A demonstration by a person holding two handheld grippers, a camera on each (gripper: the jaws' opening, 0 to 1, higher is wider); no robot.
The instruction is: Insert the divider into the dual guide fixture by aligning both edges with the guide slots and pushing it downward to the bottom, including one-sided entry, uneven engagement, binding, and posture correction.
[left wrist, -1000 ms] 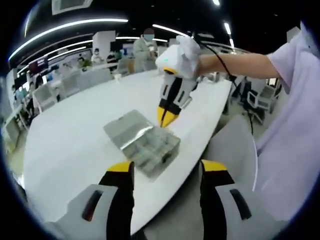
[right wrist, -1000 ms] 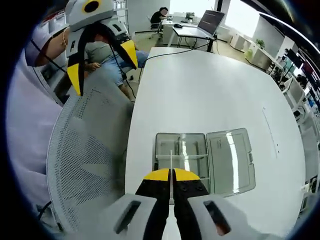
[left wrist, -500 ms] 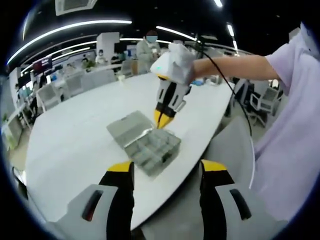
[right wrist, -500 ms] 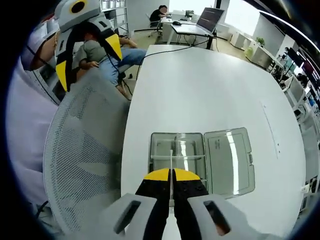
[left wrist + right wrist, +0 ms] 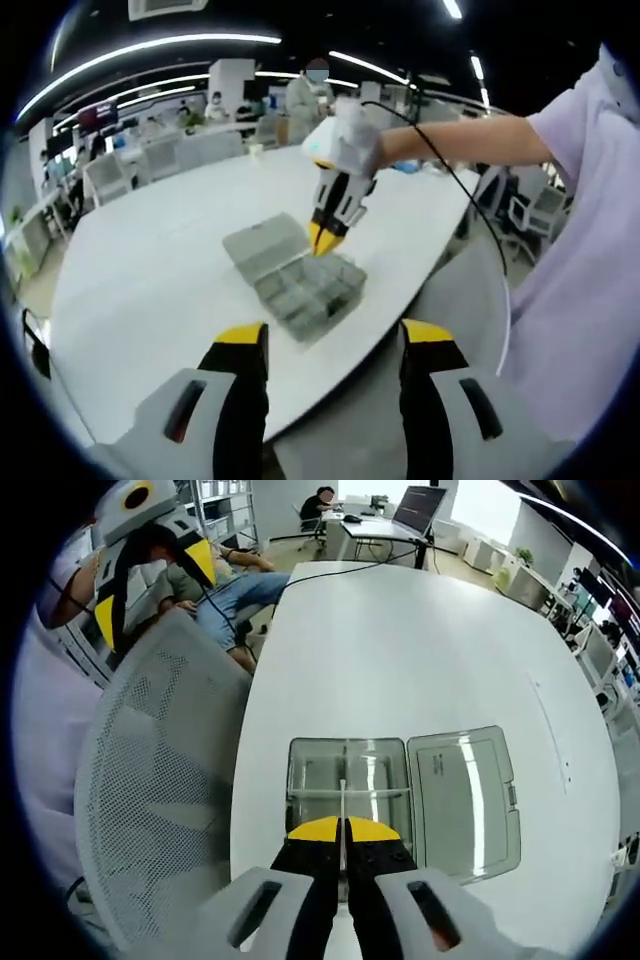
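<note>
The divider [image 5: 342, 810] is a thin clear strip, seen edge-on, clamped between the closed jaws of the right gripper [image 5: 343, 832]. It projects straight ahead from the jaw tips, its long axis in line with the gripper. The strip hangs over the near half of the open box [image 5: 346, 780]; whether its edges have entered the slots cannot be told. The lid [image 5: 465, 800] lies flat beside the box on the white table [image 5: 420, 650]. The left gripper [image 5: 330, 345] stands well apart at the table edge, jaws wide and empty. The right gripper is therefore the working one; the coming push probably runs down along the strip's own axis.
</note>
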